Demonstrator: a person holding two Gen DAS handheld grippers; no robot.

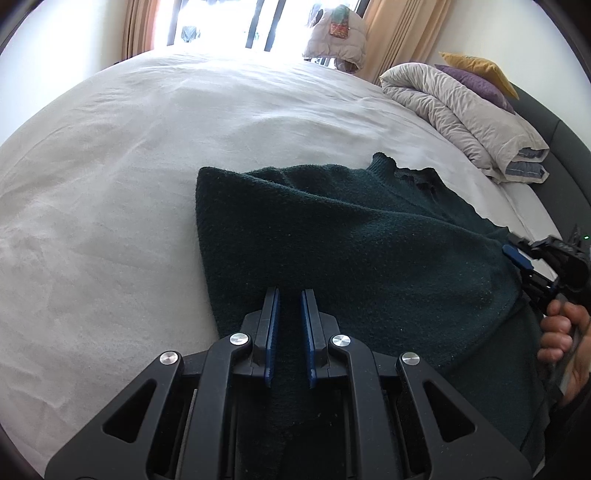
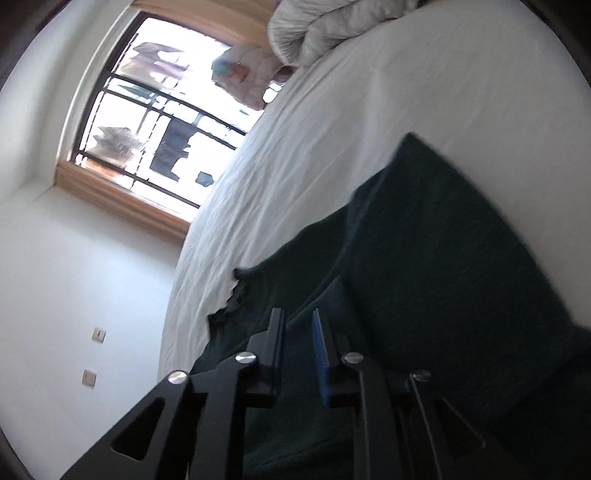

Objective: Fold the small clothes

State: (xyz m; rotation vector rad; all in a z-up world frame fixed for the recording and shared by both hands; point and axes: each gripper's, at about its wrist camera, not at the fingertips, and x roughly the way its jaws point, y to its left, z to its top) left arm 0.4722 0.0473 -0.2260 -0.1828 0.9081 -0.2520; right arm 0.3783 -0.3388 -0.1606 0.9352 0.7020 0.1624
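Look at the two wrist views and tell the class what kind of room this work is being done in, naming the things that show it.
Most likely a bedroom in a home. A wide bed with a white sheet fills the view, folded bedding and pillows are piled at its head, and curtains hang by a barred window. A dark green sweater lies on the bed.

Home bedroom: bed (image 1: 147,184), pillows (image 1: 476,81), curtained window (image 1: 229,22)

Blurred by motion in the right wrist view: dark green knitted sweater (image 2: 424,258). Cut off at the frame's right edge: bare hand (image 1: 565,332) gripping the handle.
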